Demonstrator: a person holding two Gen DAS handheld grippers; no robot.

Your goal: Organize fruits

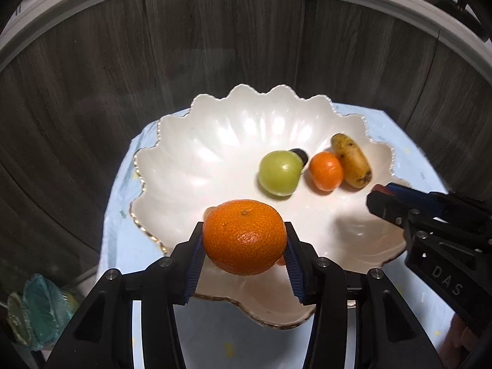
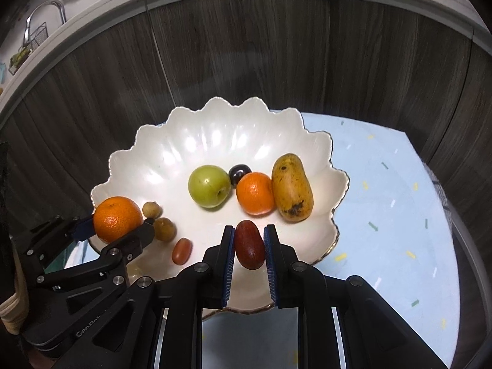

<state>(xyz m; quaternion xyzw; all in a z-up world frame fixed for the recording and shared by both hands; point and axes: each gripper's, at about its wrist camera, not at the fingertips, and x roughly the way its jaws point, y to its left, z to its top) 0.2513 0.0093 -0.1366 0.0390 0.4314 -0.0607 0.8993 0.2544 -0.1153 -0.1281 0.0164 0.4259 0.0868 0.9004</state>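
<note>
My left gripper (image 1: 243, 226) is shut on a large orange (image 1: 244, 236) and holds it over the near left rim of the scalloped white bowl (image 1: 246, 89). The right wrist view shows that orange (image 2: 118, 218) at the bowl's left edge, held in the left gripper (image 2: 118, 222). My right gripper (image 2: 249, 228) is shut on a dark red oblong fruit (image 2: 249, 244) above the bowl's near side; its tip (image 1: 376, 196) enters the left wrist view from the right. In the bowl (image 2: 172, 153) lie a green apple (image 2: 209, 186), a small orange (image 2: 254, 193), a spotted yellow mango (image 2: 292, 192) and a dark grape (image 2: 239, 174).
Two brown longans (image 2: 152, 209) (image 2: 164, 229) and a small red tomato-like fruit (image 2: 182, 250) lie at the bowl's near left. The bowl stands on a light blue cloth (image 2: 384, 200). Dark wood panelling (image 1: 215, 46) rises behind. A teal object (image 1: 40, 307) sits low at left.
</note>
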